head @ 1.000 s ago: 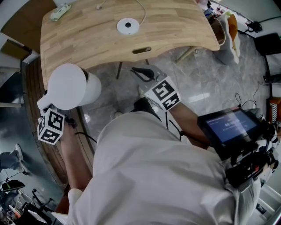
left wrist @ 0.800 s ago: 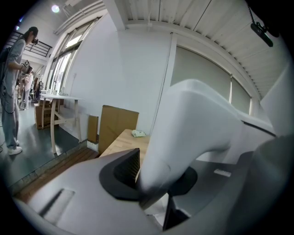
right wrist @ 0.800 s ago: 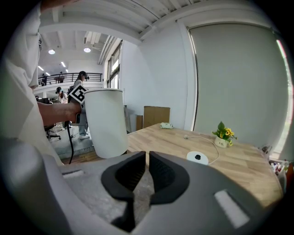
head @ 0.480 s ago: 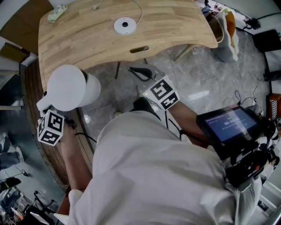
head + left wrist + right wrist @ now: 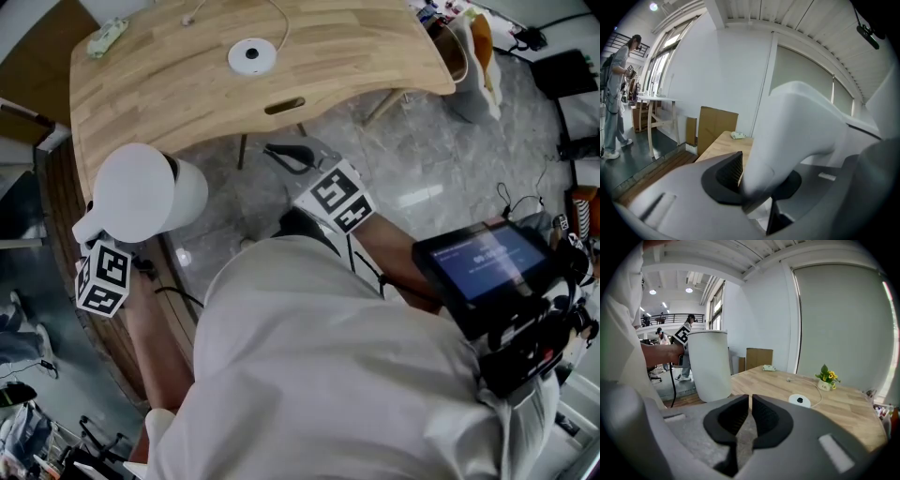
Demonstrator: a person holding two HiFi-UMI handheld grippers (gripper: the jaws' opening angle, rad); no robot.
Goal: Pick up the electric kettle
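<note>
Little has changed since a second ago: the left gripper (image 5: pixel 91 225) keeps its clamp on the electric kettle (image 5: pixel 141 187) and both hands sit much as they did, while the wooden table (image 5: pixel 178 94) and the things on it have slid slightly toward the left of the head view.

Seen from the left gripper view, the left gripper (image 5: pixel 759 190) has its dark pads (image 5: pixel 729 171) pressed on the kettle's white handle (image 5: pixel 797 122), which fills the space between the jaws. From above, the white kettle is off the table, just beside its near left edge and over the floor. From the right gripper view the kettle (image 5: pixel 710 364) stands upright at the left, with the person's forearm (image 5: pixel 661 355) behind it.

The right gripper (image 5: pixel 286 157) hovers near the table's near edge, to the right of the kettle and apart from it. Its jaws are drawn together with only a thin slit between the pads, and nothing sits in them (image 5: pixel 750 416).

On the table, a round white base (image 5: pixel 251 56) lies toward the far side with a cable (image 5: pixel 806 380) running from it. A small pot of yellow flowers (image 5: pixel 826 379) stands farther right, and a small pale object (image 5: pixel 105 36) lies at the far left corner. A lit screen (image 5: pixel 483 262) is at the person's right side.
</note>
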